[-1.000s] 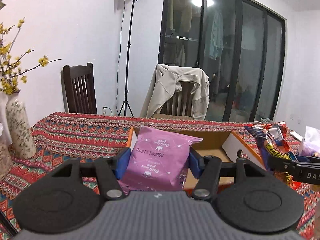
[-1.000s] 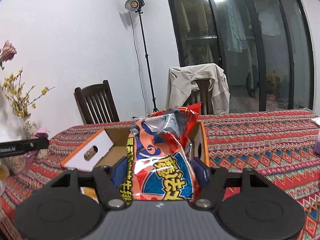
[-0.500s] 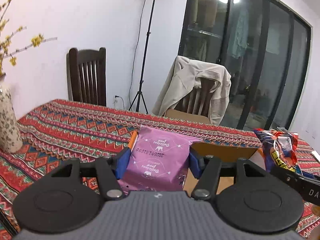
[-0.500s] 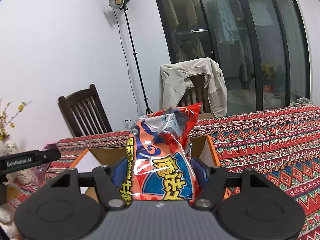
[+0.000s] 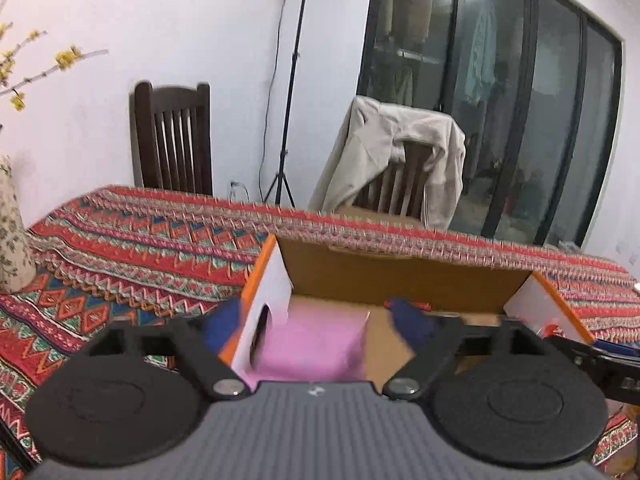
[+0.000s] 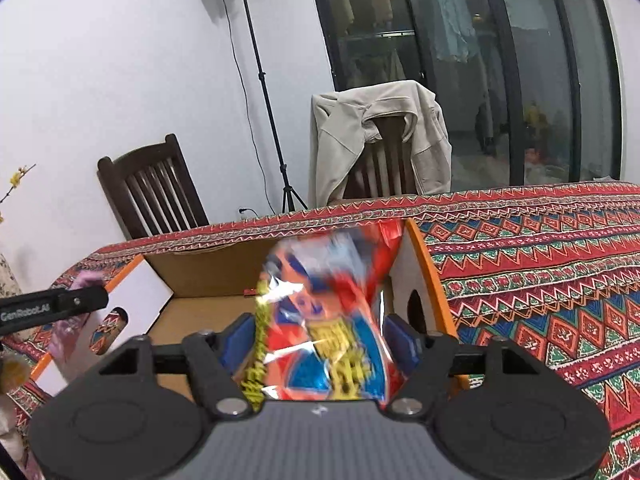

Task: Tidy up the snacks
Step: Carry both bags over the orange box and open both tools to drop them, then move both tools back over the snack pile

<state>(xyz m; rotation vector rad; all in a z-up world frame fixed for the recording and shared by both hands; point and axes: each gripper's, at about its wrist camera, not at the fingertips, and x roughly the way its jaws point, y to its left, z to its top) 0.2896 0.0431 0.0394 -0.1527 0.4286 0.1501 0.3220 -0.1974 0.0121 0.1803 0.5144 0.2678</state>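
My left hand-held gripper (image 5: 316,316) released; pink snack packet (image 5: 316,346) inside open cardboard box (image 5: 404,280). Right hand-held gripper (image 6: 320,338) grasping red-blue foil snack bag (image 6: 328,320) over box.

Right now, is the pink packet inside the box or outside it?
Inside. The pink packet lies low between the box walls, and the left gripper is open with its fingers spread apart.
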